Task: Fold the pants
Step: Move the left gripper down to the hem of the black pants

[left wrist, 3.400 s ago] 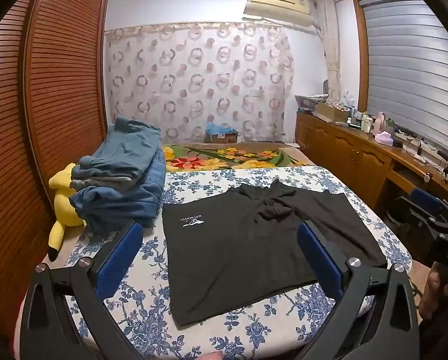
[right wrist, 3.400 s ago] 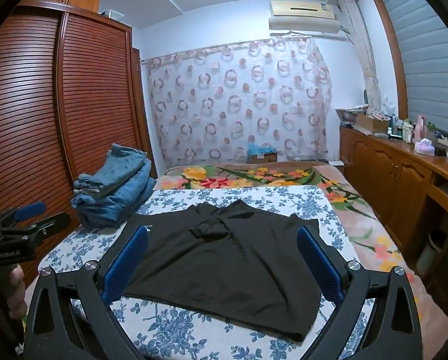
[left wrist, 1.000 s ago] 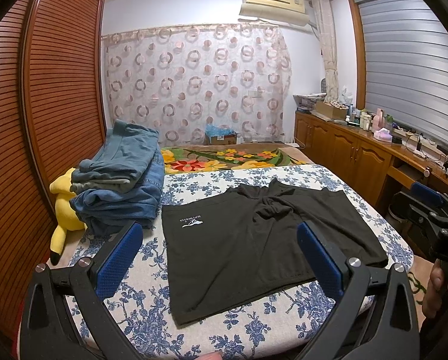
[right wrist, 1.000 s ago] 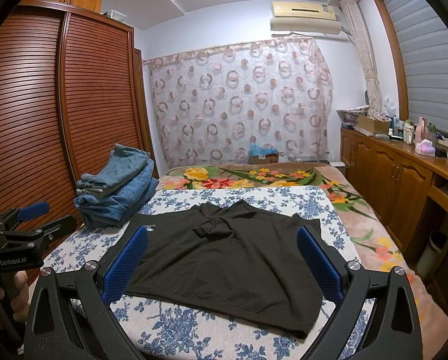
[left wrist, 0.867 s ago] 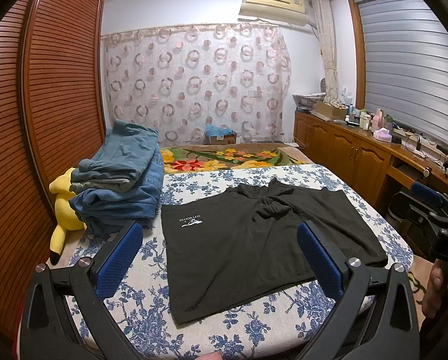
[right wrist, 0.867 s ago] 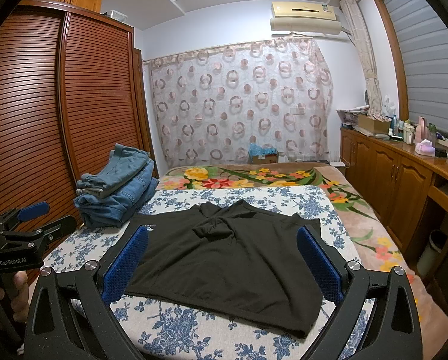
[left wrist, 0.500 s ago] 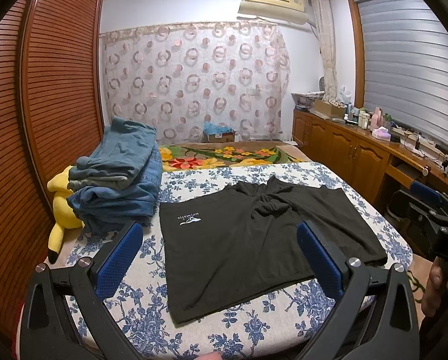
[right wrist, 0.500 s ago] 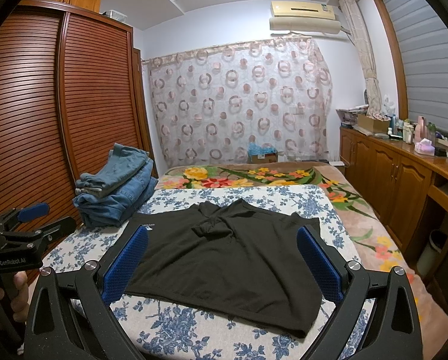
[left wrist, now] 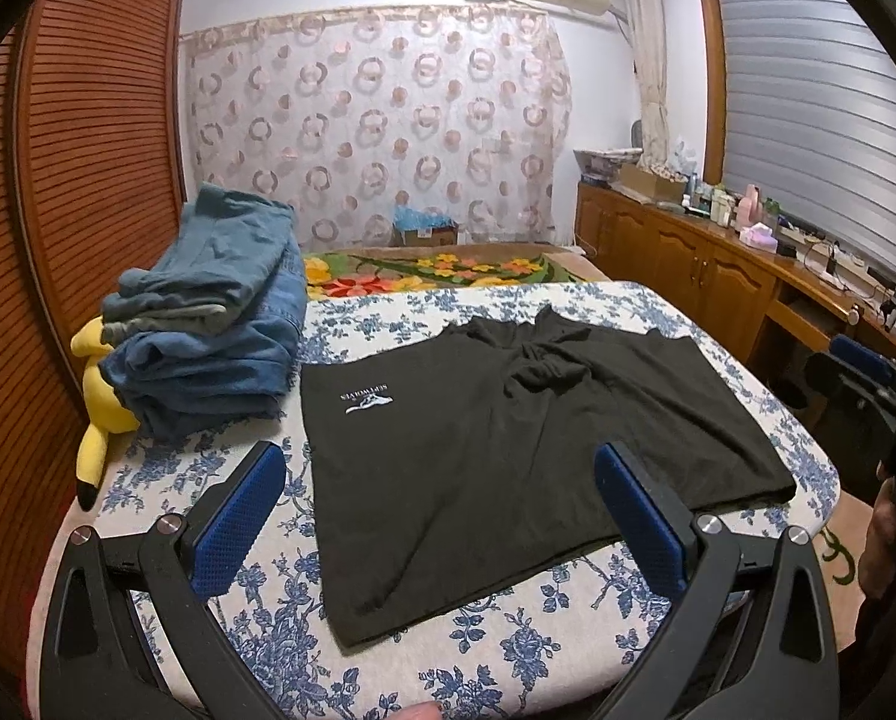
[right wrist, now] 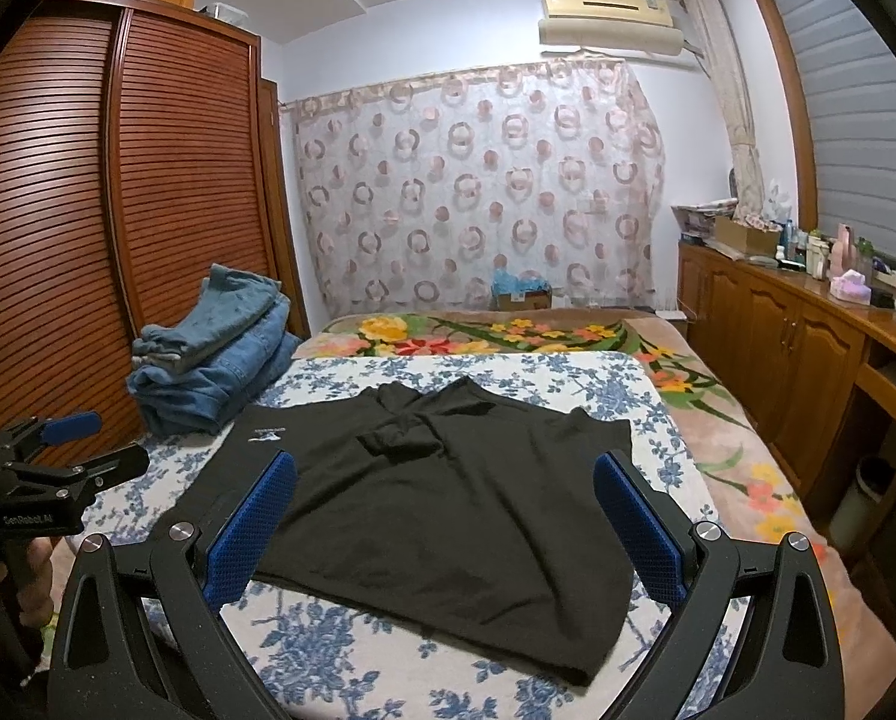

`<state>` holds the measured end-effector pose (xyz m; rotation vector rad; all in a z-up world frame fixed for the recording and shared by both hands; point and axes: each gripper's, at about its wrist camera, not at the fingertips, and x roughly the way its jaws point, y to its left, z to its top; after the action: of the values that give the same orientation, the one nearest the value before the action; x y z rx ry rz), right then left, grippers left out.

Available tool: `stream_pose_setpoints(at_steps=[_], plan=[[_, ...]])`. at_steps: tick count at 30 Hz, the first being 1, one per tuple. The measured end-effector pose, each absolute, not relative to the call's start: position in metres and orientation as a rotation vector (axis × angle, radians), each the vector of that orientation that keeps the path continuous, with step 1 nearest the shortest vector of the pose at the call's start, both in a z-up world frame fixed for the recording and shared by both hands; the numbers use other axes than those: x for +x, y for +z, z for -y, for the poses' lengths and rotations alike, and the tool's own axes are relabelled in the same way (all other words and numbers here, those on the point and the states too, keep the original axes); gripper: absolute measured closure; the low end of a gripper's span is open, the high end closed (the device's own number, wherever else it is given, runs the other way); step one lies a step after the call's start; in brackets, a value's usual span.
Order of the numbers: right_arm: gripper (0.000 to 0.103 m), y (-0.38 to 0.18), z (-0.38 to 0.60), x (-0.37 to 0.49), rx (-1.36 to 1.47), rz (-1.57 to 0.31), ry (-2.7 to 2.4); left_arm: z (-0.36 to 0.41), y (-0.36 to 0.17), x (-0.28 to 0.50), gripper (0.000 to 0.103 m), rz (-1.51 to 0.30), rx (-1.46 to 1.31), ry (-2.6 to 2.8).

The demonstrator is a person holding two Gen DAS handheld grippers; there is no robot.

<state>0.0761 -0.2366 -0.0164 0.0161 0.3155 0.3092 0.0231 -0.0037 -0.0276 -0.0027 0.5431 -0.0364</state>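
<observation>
Black shorts lie spread flat on the blue-flowered bed sheet, with a small white logo near their left side and a bunched fold at the far middle. They also show in the right wrist view. My left gripper is open and empty, held above the near edge of the bed. My right gripper is open and empty, held above the shorts' near right part. Each gripper shows at the edge of the other's view, the right one and the left one.
A stack of folded blue jeans sits at the bed's left, beside a yellow plush toy. A slatted wooden wardrobe stands left. A wooden cabinet counter with bottles runs along the right. A flowered blanket lies beyond.
The left wrist view has shifted slightly, with the shorts a little further left and lower in it. Both grippers stay open and the shorts lie as before.
</observation>
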Motion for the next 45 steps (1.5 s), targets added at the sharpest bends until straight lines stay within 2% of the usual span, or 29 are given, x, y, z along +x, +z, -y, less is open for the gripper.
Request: stream_pose_setpoints(at_steps=[15, 23, 34, 36, 45], plan=[[0.004, -0.021, 0.239, 0.102, 0.01, -0.382, 0.324, 0.005, -0.062, 0.058, 0.0, -0.656, -0.014, -0.125], [0.004, -0.02, 0.248, 0.128, -0.009, -0.458, 0.33, 0.016, -0.053, 0.066, 0.0, -0.653, 0.018, -0.2], [0.024, -0.012, 0.267, 0.182, -0.009, -0.581, 0.323, 0.025, -0.054, 0.097, 0.0, -0.697, 0.024, -0.253], [0.033, -0.013, 0.272, 0.197, 0.008, -0.631, 0.324, 0.026, -0.056, 0.1, 0.0, -0.708, 0.026, -0.254], [0.06, -0.008, 0.278, 0.238, 0.034, -0.751, 0.271, 0.019, -0.063, 0.11, 0.0, -0.746, 0.028, -0.249]])
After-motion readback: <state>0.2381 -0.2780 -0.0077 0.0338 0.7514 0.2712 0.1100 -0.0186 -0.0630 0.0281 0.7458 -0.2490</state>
